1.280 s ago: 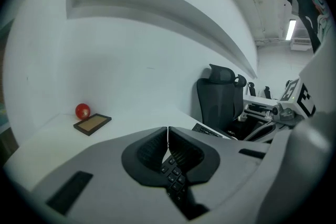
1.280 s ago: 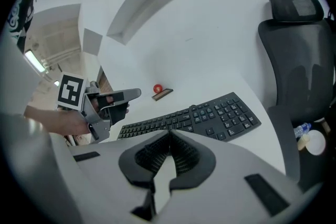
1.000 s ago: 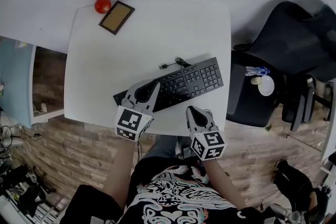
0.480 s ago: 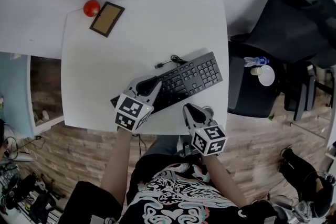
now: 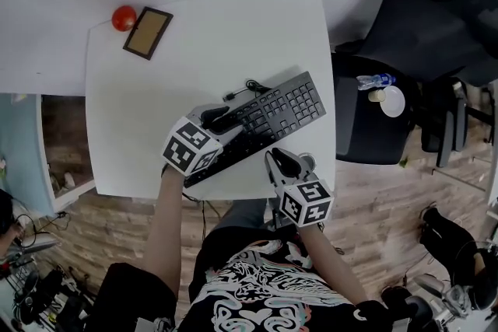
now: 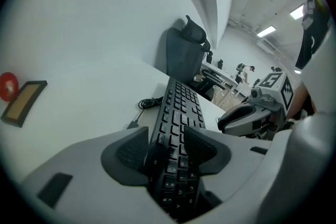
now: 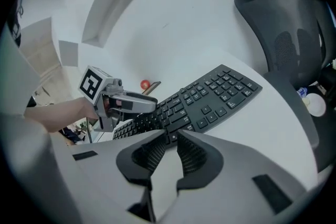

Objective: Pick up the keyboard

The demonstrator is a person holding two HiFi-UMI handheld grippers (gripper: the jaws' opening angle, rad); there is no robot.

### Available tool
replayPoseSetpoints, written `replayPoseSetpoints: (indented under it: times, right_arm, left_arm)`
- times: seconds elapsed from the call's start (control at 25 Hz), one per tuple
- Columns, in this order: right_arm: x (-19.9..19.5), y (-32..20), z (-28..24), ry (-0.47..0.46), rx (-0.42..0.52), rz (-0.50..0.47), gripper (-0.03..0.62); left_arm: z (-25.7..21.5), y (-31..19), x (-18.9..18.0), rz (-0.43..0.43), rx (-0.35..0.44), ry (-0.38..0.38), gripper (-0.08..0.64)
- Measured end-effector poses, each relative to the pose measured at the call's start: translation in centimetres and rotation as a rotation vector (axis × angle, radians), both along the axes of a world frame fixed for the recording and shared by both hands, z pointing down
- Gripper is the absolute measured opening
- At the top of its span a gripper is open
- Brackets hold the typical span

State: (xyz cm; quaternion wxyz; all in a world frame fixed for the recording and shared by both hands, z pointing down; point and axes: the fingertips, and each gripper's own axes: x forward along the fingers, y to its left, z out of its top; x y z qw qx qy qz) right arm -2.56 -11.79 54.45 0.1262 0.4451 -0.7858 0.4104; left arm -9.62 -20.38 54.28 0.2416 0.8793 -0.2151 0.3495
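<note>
One white square tabletop (image 5: 156, 105) carried all the things. A black office chair (image 5: 436, 19) stood just beside its right side, out of the way of both arms.

The black flat keyboard (image 5: 272, 117) lay at a slant on the tabletop, near the front edge and close to the person. I judged that this place let both hands reach it without stretching. It was not lifted yet; it rested flat on the surface.

The left tongs (image 5: 218, 120) pointed steeply down over the left end of the keyboard. Their jaws had just been opening and stood wide apart, with that end of the keyboard between the pads (image 6: 202, 147). The pads did not press on it, so nothing was gripped. Probably the wide opening was needed to take the keyboard across its width.

The right tongs (image 5: 282, 165) waited at the front edge of the tabletop. Their jaws had just been opening too, but only to a narrow gap, and nothing was between them. The front edge of the keyboard lay just ahead of their tips, probably ready for a second grip.

A small brown framed board (image 5: 147, 33) and a red ball (image 5: 123, 17) sat at the far left corner, well apart from the work. A thin black cable (image 5: 243, 89) lay loose on the far side of the keyboard, so it seemed free to follow a lift.
</note>
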Motion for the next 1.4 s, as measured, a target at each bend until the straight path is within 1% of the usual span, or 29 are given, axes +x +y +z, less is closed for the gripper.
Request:
replayPoseSetpoints:
  times: [0.12,0.2,0.28,0.36,0.44,0.52,0.68,0.76,0.84,0.92,1.0,1.12,1.2,1.32,1.4]
  right_arm:
    - [-0.2,0.3,0.0,-0.014,-0.011,-0.012,0.094]
    - [-0.3,0.7,0.2,-0.025,-0.031,-0.019,0.104]
    - [-0.4,1.0,0.4,-0.032,-0.045,-0.021,0.106]
    - [-0.4,1.2,0.7,-0.034,-0.057,-0.019,0.107]
    - [-0.6,1.3,0.9,-0.034,-0.066,-0.022,0.107]
    - [-0.8,1.4,1.0,-0.032,-0.071,-0.028,0.107]
    - [-0.6,1.7,0.9,-0.03,-0.081,-0.027,0.107]
    - [-0.5,1.7,1.0,-0.03,-0.082,-0.025,0.107]
    - [-0.3,1.6,1.2,-0.029,-0.083,-0.023,0.107]
    - [-0.2,1.7,1.3,-0.034,-0.09,-0.017,0.107]
    - [-0.1,1.9,1.5,-0.039,-0.098,-0.012,0.107]
    - [0.0,1.8,1.7,-0.04,-0.102,-0.013,0.107]
    - [0.0,1.8,1.6,-0.04,-0.102,-0.016,0.107]
    - [-0.1,1.7,1.5,-0.041,-0.103,-0.021,0.107]
    - [-0.1,1.6,1.6,-0.046,-0.107,-0.021,0.107]
  left_arm:
    - [0.6,0.3,0.2,0.048,-0.078,-0.023,0.207]
    - [0.7,0.5,0.2,0.073,-0.126,-0.029,0.217]
    - [0.6,0.7,0.3,0.112,-0.165,-0.04,0.221]
    - [0.7,0.8,0.2,0.172,-0.193,-0.061,0.224]
    - [0.8,0.9,0.3,0.237,-0.226,-0.062,0.224]
    - [1.0,0.9,0.5,0.286,-0.271,-0.052,0.227]
    - [2.0,1.3,0.7,0.368,-0.377,-0.082,0.227]
    - [2.5,1.3,0.9,0.4,-0.428,-0.083,0.227]
    - [2.7,1.1,1.2,0.42,-0.481,-0.044,0.23]
    - [2.7,1.0,1.6,0.414,-0.543,0.012,0.229]
    - [2.9,1.1,1.9,0.412,-0.579,0.037,0.229]
    - [3.1,0.9,2.1,0.423,-0.604,0.036,0.229]
    - [2.9,0.6,2.3,0.423,-0.639,0.033,0.229]
    - [2.9,0.7,2.3,0.425,-0.731,-0.011,0.227]
    - [3.1,0.9,2.3,0.447,-0.804,-0.038,0.214]
